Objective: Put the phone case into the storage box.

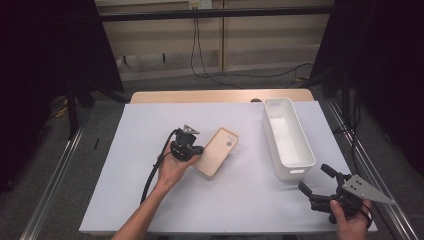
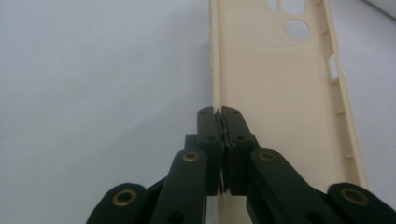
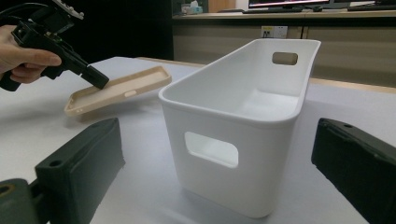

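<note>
The left gripper (image 1: 196, 151) is clamping the side wall of the beige phone case (image 1: 217, 150), holding it tilted off the white table cover (image 1: 150, 130). Right of the case, the white bin (image 1: 288, 137) is standing upright. The right gripper (image 1: 316, 180) is hovering near the bin's near end, jaws standing wide apart with nothing held.

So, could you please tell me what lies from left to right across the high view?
Left claw → beige phone case → white bin → right claw.
</note>
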{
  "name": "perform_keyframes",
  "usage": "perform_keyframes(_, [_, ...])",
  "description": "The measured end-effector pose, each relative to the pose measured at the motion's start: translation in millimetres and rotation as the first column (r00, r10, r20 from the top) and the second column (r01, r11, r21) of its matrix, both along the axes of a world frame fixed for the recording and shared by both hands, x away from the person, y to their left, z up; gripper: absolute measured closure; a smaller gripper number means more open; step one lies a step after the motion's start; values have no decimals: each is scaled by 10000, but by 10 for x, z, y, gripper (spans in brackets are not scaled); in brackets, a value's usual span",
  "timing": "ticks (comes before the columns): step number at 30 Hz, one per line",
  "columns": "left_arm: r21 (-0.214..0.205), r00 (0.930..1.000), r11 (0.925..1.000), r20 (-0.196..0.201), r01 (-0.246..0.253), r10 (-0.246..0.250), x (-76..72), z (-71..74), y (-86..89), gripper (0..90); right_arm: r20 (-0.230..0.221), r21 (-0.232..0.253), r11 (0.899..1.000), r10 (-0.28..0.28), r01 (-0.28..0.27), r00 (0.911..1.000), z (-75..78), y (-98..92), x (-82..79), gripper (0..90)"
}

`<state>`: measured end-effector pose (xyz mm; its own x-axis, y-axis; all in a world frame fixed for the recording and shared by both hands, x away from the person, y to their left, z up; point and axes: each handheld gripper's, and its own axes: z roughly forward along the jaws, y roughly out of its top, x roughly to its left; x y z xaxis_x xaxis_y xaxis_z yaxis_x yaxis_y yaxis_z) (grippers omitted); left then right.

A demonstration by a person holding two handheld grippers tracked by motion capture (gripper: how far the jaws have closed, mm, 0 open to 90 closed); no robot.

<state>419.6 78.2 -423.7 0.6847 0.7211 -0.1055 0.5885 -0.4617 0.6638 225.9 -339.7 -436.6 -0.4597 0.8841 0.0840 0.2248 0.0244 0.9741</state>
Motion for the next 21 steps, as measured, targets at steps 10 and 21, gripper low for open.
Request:
perform_keyframes(10, [-555,9977,9984,657,-145,182,-62,14,44,876,-1,-65,10000,46,-46,10000,-3,0,5,19])
perform_keyframes(21, [-744,9939,9971,1080,-136,216,-102,-7,31,875,4,-79,9999,89,-89,10000,-3,2,0,19])
